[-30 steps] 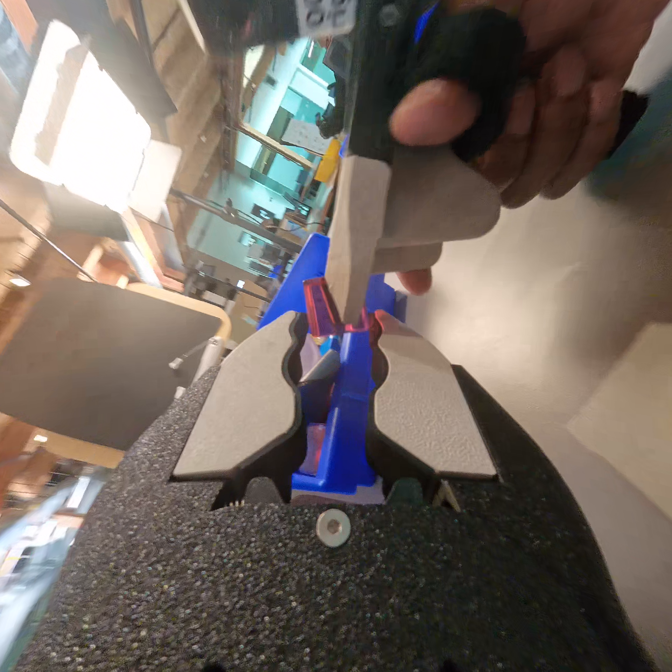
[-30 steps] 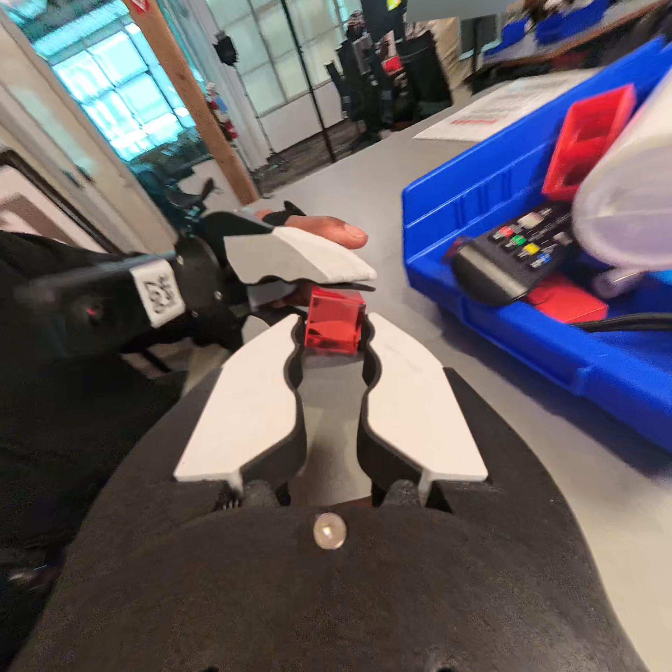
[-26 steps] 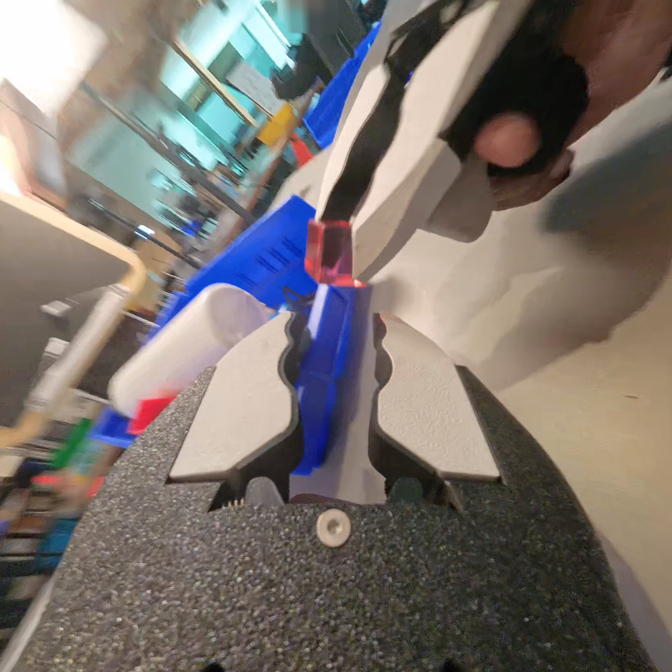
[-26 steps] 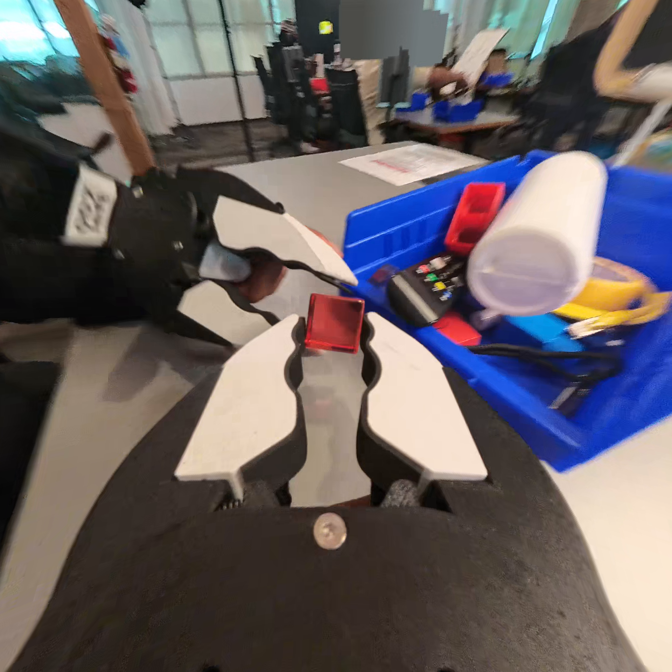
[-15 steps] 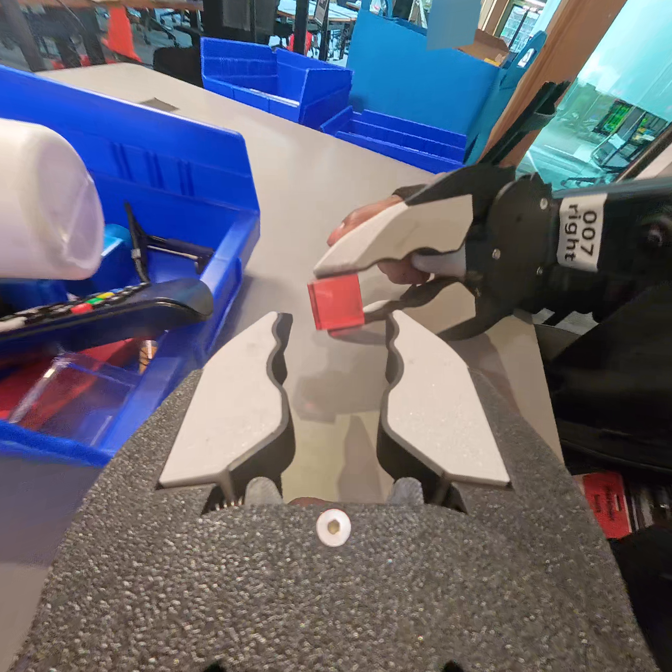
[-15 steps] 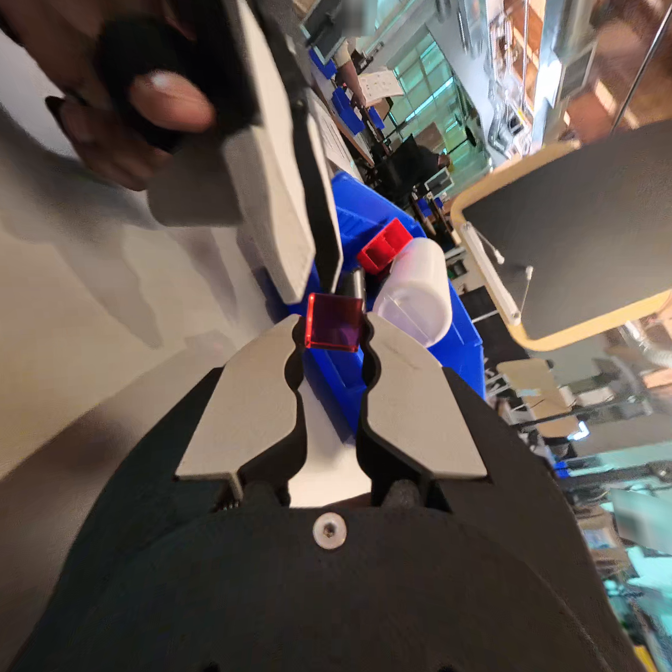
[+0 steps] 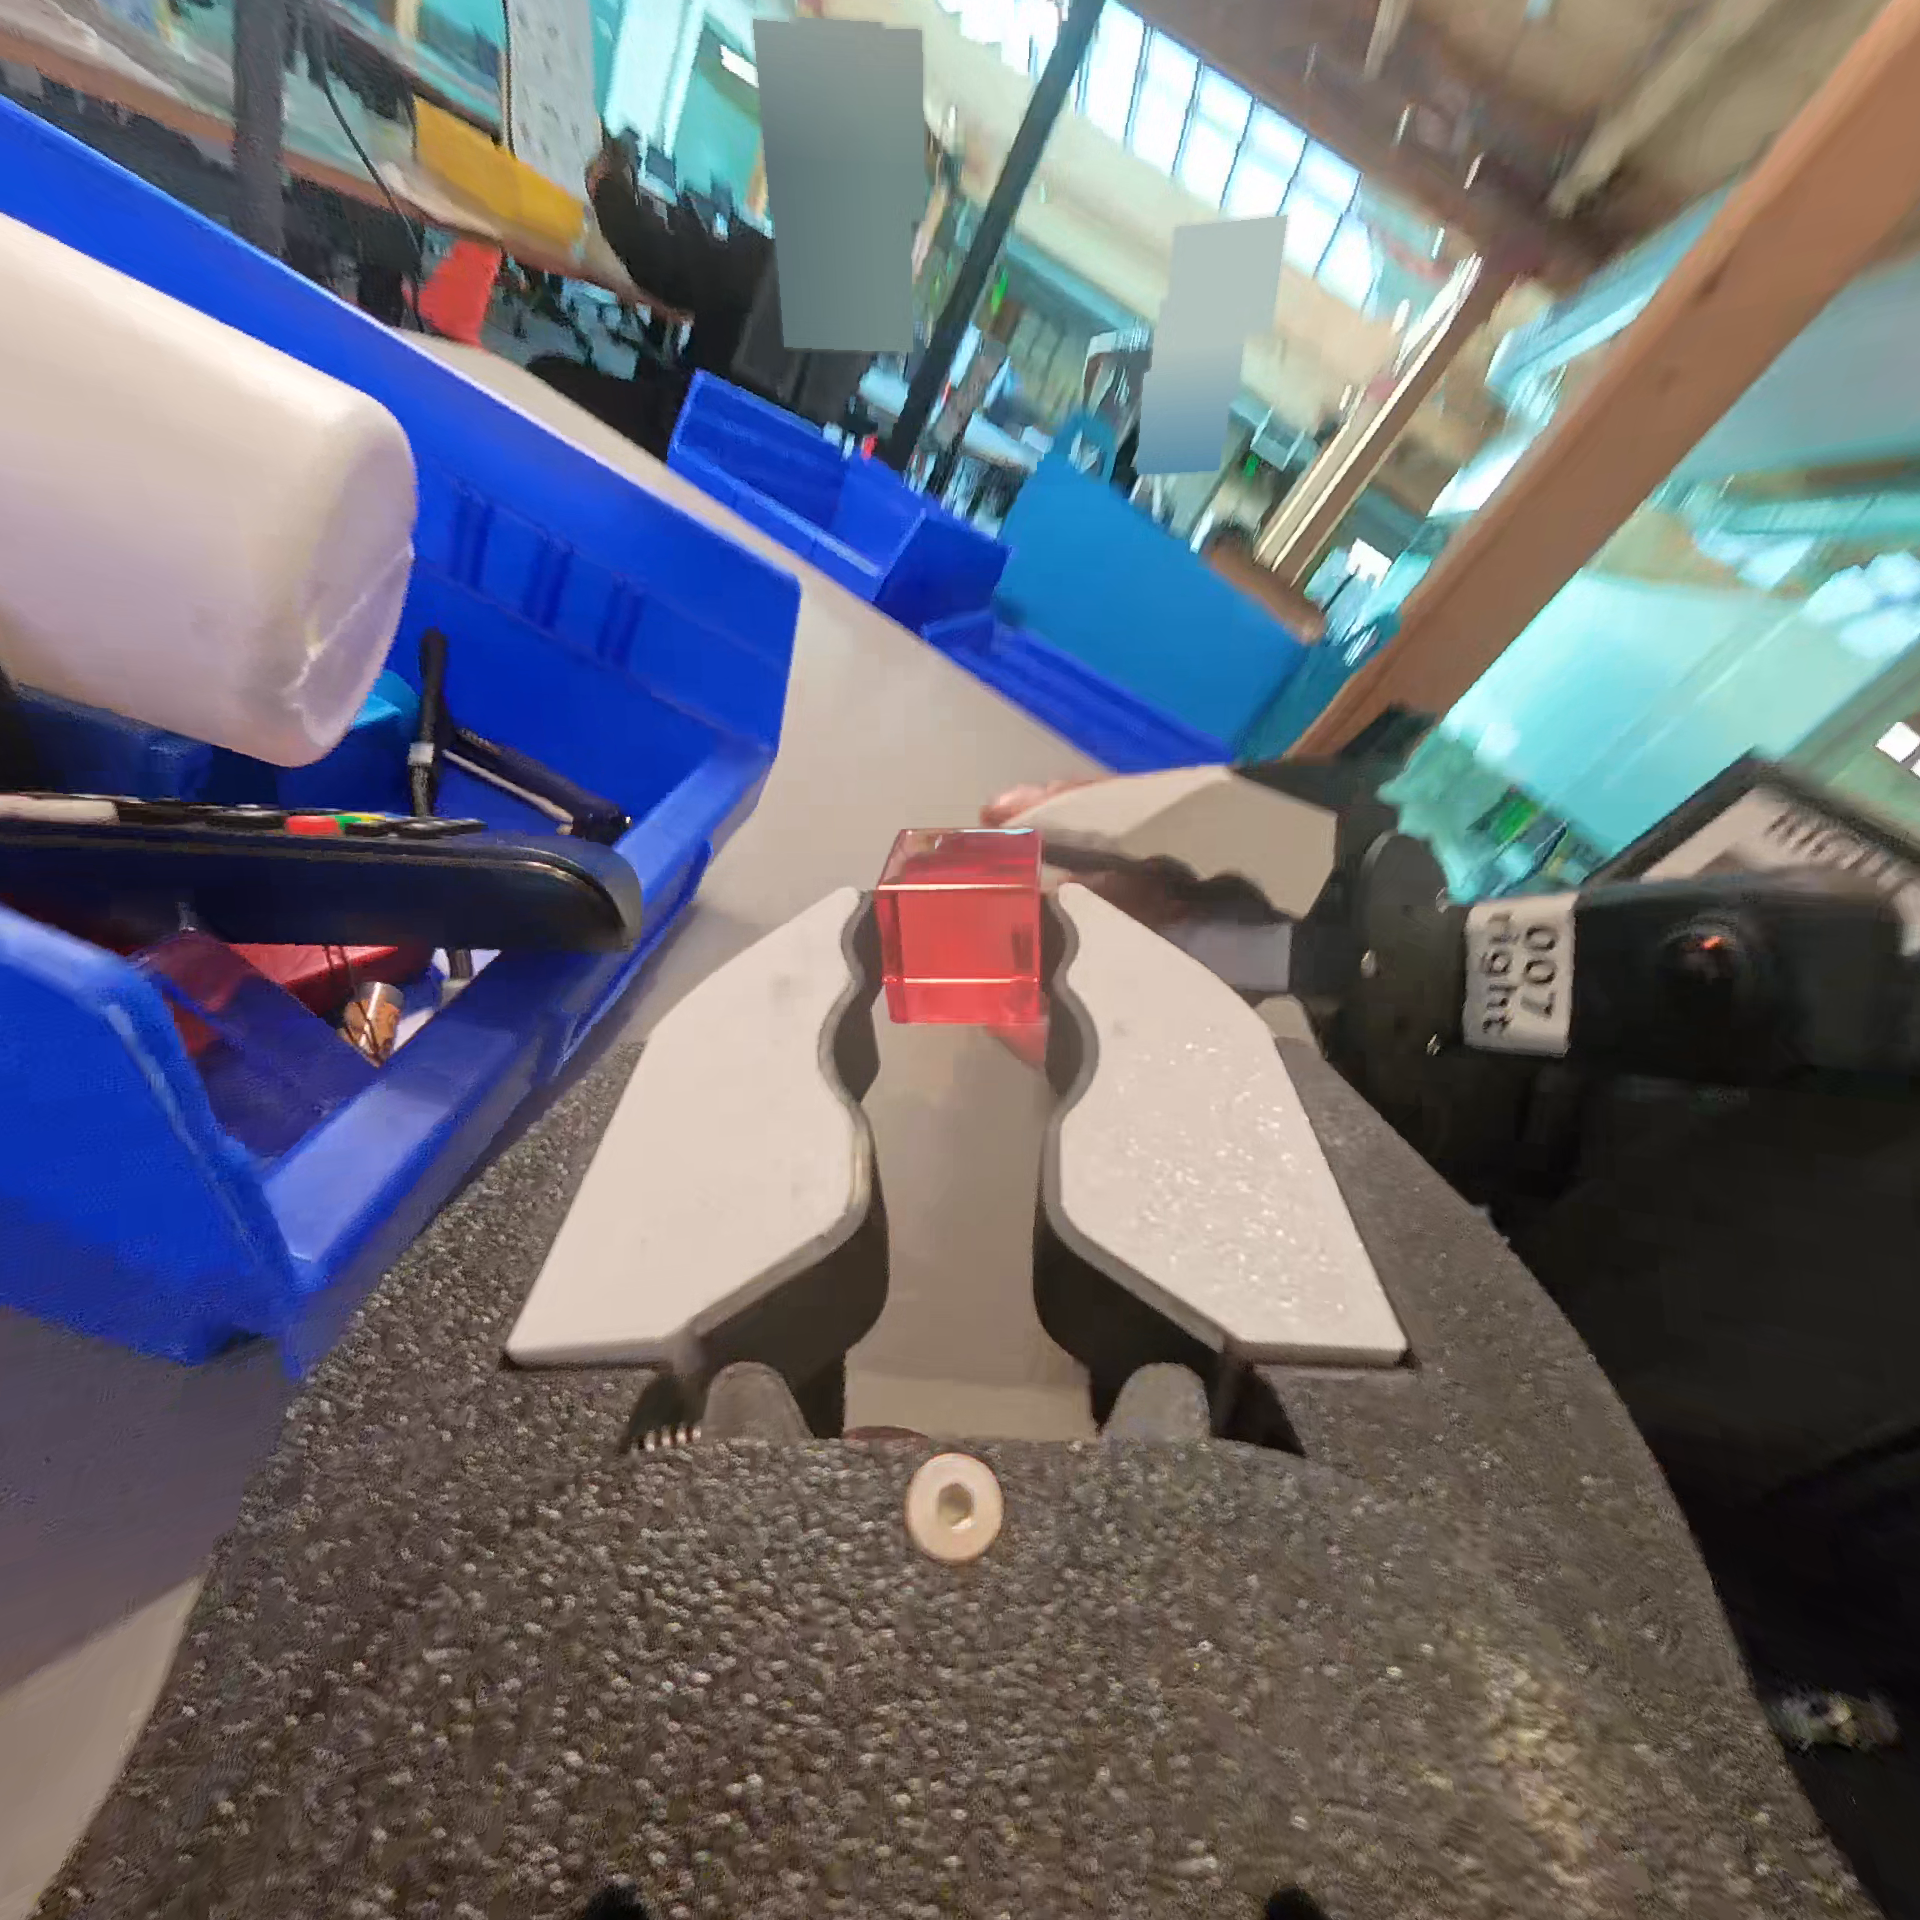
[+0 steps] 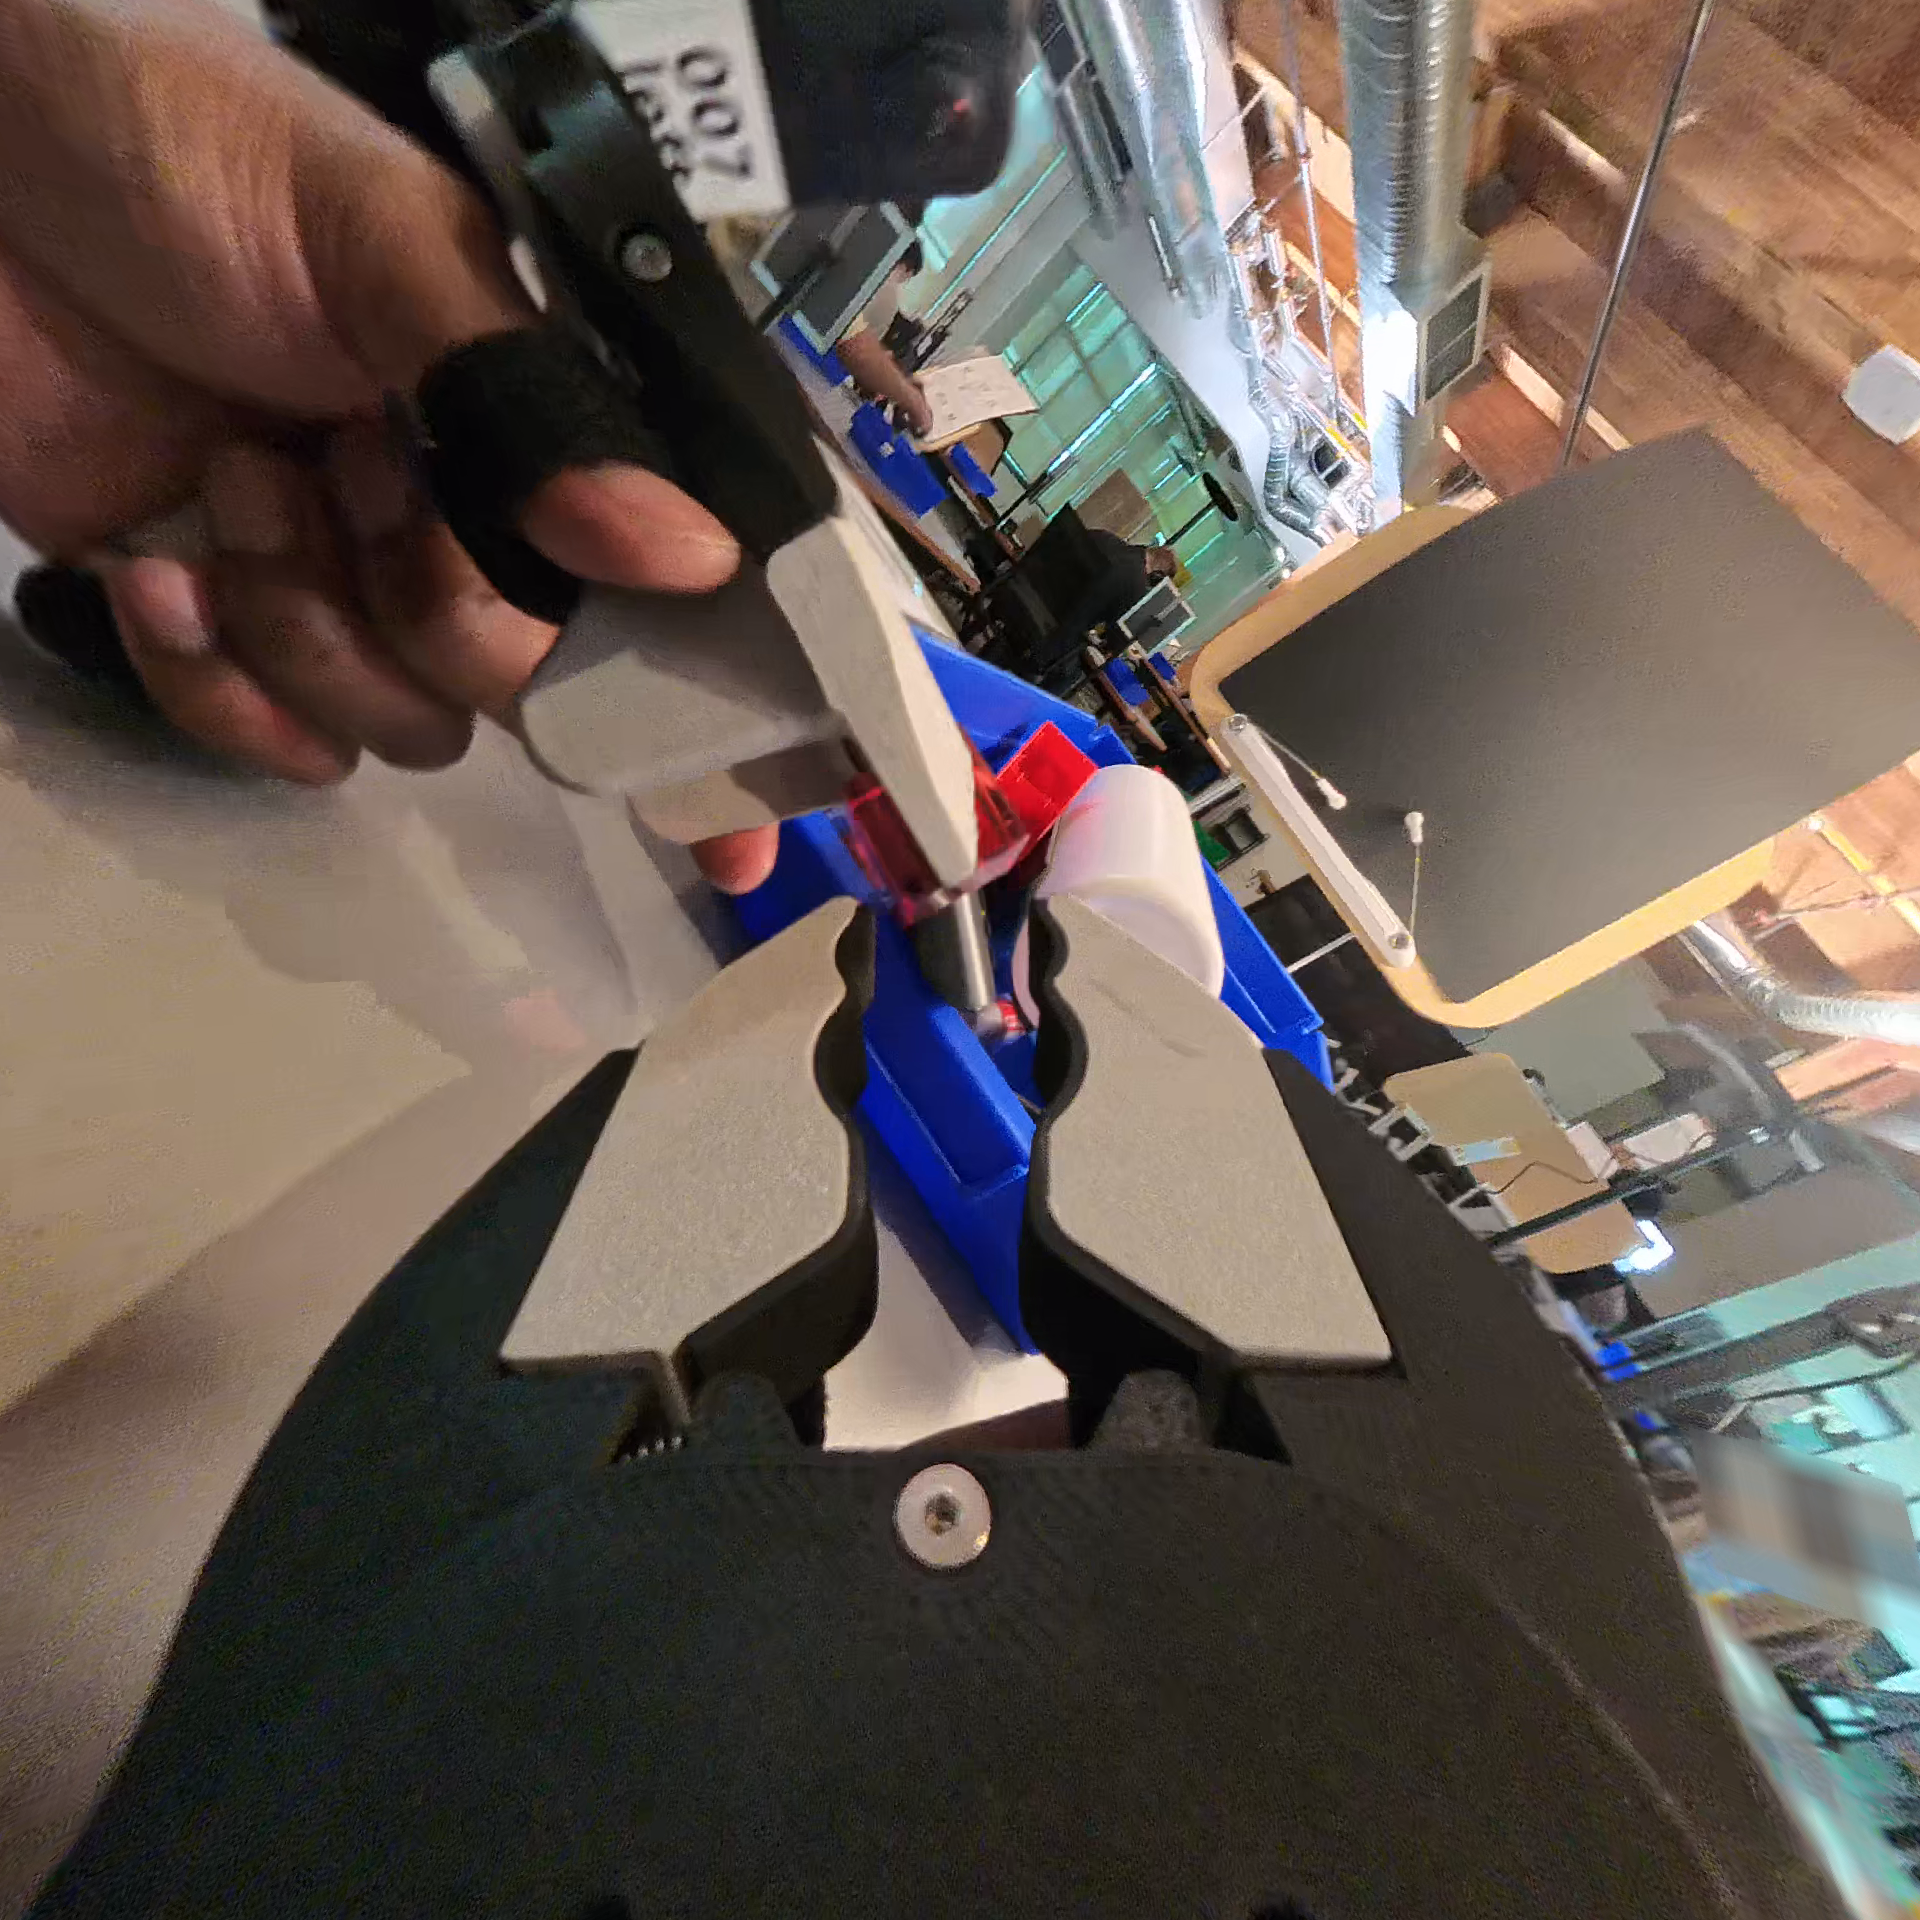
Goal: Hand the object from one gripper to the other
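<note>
One grey table [image 7: 894, 707], blue bin [image 7: 582, 623], windowed workshop, wooden beams.

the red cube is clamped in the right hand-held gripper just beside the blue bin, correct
Not quite: the left hand-held gripper clamps the red cube, as the left wrist view shows. The right hand-held gripper is open with nothing between its fingers. The blue bin beside it is correct.

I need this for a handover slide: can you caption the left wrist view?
Left gripper shut on a translucent red cube, right gripper open beside it.
</note>
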